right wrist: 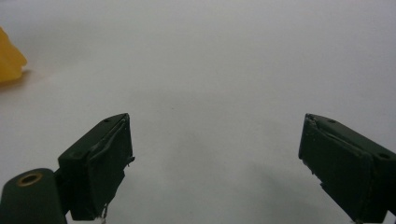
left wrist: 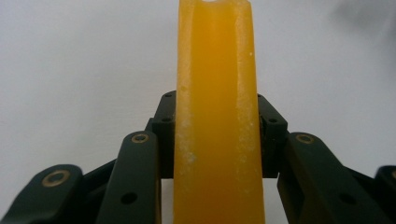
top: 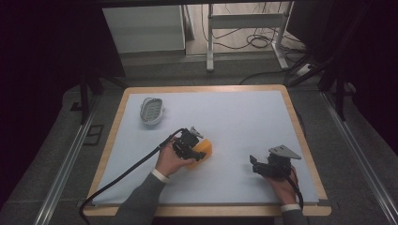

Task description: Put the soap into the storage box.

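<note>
An orange soap-like block point(top: 203, 149) lies on the pale table mat point(top: 234, 122) near its middle, with my left gripper point(top: 193, 150) shut on it. In the left gripper view the orange block point(left wrist: 215, 112) stands edge-on between the two black jaws, which press its sides. My right gripper point(top: 256, 165) rests near the table's front right, jaws spread wide with nothing between them. In the right gripper view the fingers point(right wrist: 100, 163) stand far apart over bare mat, and a corner of the orange block point(right wrist: 9, 63) shows at the far left.
A white oval soap dish point(top: 151, 110) sits at the back left of the mat. The wooden table rim point(top: 206, 88) frames the mat. Beyond the table stand a white desk frame point(top: 246, 28) and floor cables.
</note>
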